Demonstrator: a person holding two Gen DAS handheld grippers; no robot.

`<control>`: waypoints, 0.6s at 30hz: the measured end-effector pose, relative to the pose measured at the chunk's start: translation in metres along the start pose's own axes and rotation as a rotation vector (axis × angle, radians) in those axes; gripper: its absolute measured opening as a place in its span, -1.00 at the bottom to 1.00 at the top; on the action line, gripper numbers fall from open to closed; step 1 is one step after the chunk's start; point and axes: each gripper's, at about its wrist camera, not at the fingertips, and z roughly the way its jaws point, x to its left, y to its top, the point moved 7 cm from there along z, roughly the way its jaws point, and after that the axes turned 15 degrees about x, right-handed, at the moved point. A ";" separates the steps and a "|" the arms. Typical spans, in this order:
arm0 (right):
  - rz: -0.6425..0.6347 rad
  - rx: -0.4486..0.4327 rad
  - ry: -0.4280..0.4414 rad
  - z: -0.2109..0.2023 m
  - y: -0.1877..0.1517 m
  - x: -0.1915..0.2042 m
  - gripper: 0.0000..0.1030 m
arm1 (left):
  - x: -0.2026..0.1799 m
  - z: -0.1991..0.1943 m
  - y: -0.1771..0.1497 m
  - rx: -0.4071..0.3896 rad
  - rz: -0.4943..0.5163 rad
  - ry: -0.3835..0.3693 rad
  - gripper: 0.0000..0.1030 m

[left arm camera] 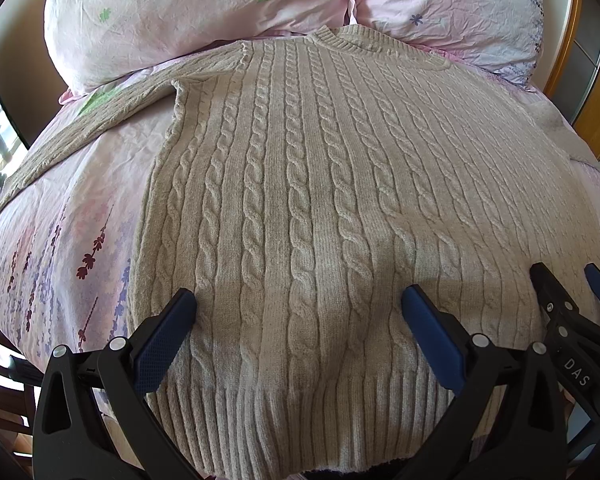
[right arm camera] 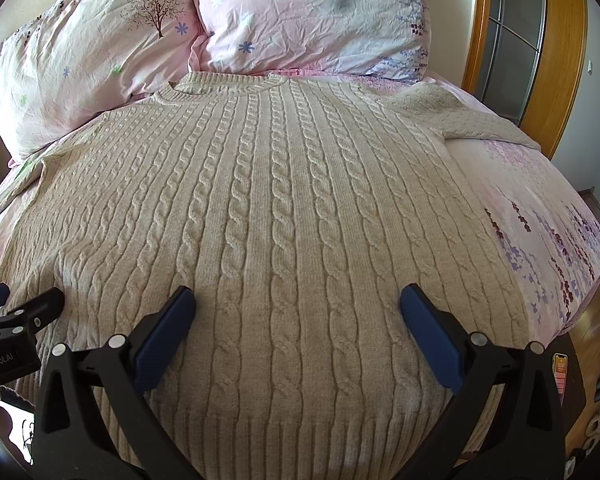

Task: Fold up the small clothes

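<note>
Your beige cable-knit sweater (left arm camera: pixel 300 200) lies flat, front up, on the floral bedsheet (left arm camera: pixel 60 240), collar toward the two pillows (right arm camera: pixel 100 40). Its left sleeve (left arm camera: pixel 80 128) stretches outward. Your left gripper (left arm camera: pixel 299 306) hangs wide open above the hem, gripping nothing. Your right gripper (right arm camera: pixel 298 304) does likewise just beside it, possibly brushing the knit.

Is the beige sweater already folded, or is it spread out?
Spread out. The sweater lies flat on the bed, collar toward the pillows, both sleeves extended sideways.
</note>
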 end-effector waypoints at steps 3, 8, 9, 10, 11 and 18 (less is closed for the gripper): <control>0.001 0.002 -0.001 -0.001 0.001 0.000 0.96 | 0.000 0.000 0.000 0.003 0.000 -0.001 0.97; 0.000 0.002 -0.001 -0.001 0.001 0.000 0.96 | 0.000 0.000 -0.001 0.001 0.001 0.000 0.97; 0.000 0.002 -0.001 -0.001 0.001 0.000 0.96 | 0.000 0.000 0.000 0.000 0.001 -0.001 0.97; 0.000 0.002 0.000 -0.002 0.000 0.000 0.96 | 0.000 0.000 -0.001 0.000 0.002 -0.002 0.97; 0.000 0.002 -0.001 -0.002 0.000 0.001 0.96 | 0.000 0.000 -0.001 0.000 0.002 -0.002 0.97; 0.000 -0.002 -0.003 -0.001 0.000 0.000 0.96 | 0.000 0.000 -0.001 0.000 0.001 -0.001 0.97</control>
